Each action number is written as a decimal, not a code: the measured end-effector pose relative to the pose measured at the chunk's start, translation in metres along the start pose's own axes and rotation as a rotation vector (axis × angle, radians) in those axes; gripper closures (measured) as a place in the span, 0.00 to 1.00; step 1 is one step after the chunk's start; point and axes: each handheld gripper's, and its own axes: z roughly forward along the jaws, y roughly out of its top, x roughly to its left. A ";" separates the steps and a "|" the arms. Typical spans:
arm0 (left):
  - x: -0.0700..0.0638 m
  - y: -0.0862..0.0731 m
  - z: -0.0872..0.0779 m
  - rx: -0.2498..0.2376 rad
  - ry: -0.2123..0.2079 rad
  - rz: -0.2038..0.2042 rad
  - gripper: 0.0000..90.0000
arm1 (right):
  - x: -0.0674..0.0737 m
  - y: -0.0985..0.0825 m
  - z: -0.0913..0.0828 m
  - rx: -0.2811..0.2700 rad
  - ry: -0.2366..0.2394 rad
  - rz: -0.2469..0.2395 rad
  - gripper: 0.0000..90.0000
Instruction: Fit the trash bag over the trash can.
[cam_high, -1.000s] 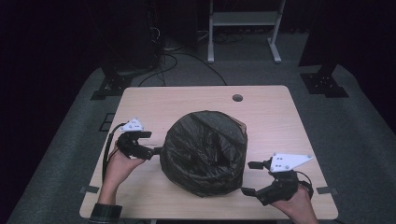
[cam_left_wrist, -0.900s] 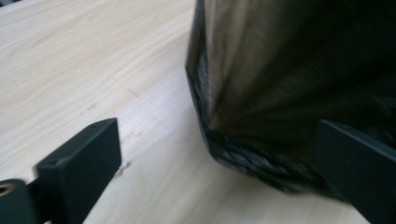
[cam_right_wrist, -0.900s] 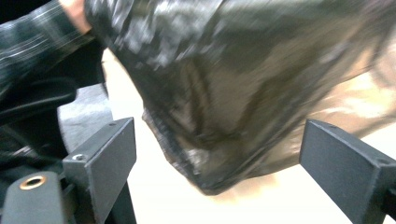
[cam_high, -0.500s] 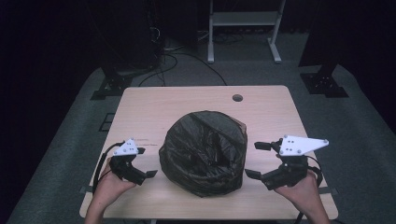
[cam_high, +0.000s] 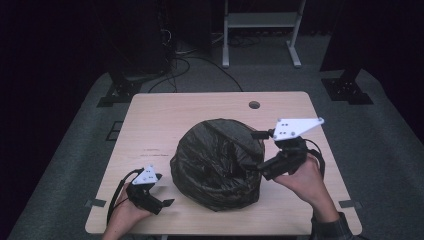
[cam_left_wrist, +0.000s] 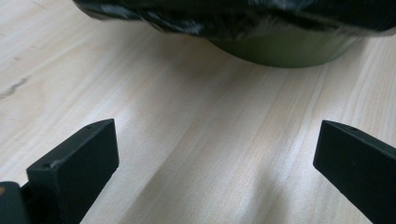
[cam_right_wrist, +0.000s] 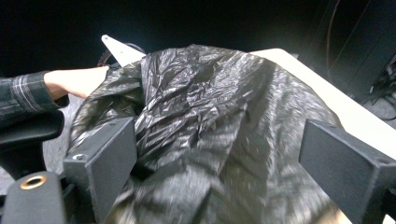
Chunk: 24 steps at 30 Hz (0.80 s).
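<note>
Black crinkled plastic, a bin bag (cam_high: 217, 167), is draped over a rounded object near the middle of the wooden table (cam_high: 200, 112), slightly toward the person's edge. In the left gripper view, an olive-green rim (cam_left_wrist: 285, 51) shows under the bag's hem, resting on the tabletop. The right gripper (cam_high: 260, 152) is at the bag's right flank, raised off the table; its jaws stand wide apart with the plastic between them, neither pad pressing on it. The left gripper (cam_high: 167, 200) is low by the near left edge, just beside the bag's base; its jaws have just been opening and stand fully apart, with bare wood between them. Bare tabletop lies behind and to the left of the bag.
</note>
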 end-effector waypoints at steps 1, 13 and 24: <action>0.000 0.000 0.001 0.007 -0.003 0.004 0.00 | -0.001 0.003 0.007 0.017 0.006 -0.002 0.11; -0.001 -0.004 0.017 0.044 -0.030 0.033 0.00 | -0.014 0.014 0.072 0.234 0.025 -0.037 0.11; -0.002 -0.004 0.019 0.037 -0.028 0.063 0.00 | -0.009 0.013 0.098 0.448 0.041 -0.097 0.12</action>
